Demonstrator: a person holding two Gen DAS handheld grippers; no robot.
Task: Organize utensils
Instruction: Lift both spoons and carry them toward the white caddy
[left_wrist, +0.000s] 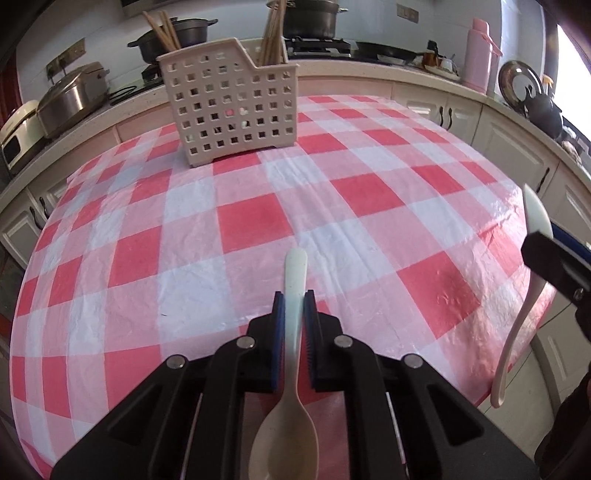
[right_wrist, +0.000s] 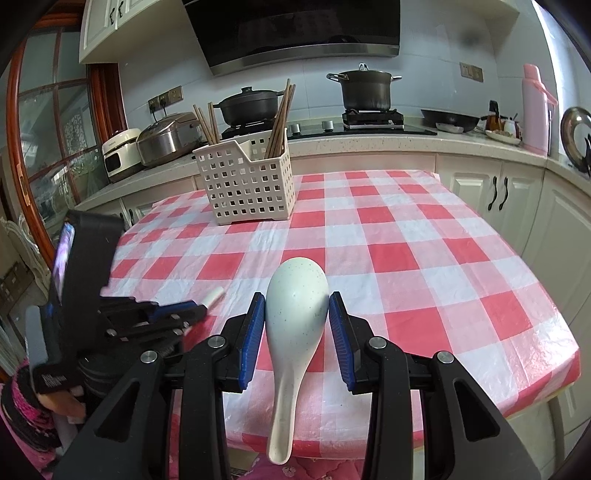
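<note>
Nearest the left wrist camera, a beige spoon (left_wrist: 295, 332) runs handle-forward between the blue pads of the left claw (left_wrist: 294, 306), whose jaws are narrowed onto its handle just above the checked surface (left_wrist: 369, 206). Over the near edge of that surface, the right claw (right_wrist: 297, 308) clamps the bowl of a pale speckled spoon (right_wrist: 295, 306), handle hanging down toward the camera. Well beyond both spoons, a white perforated caddy (right_wrist: 247, 184) stands at the far side, brown chopsticks (right_wrist: 280, 118) upright in its compartments.
</note>
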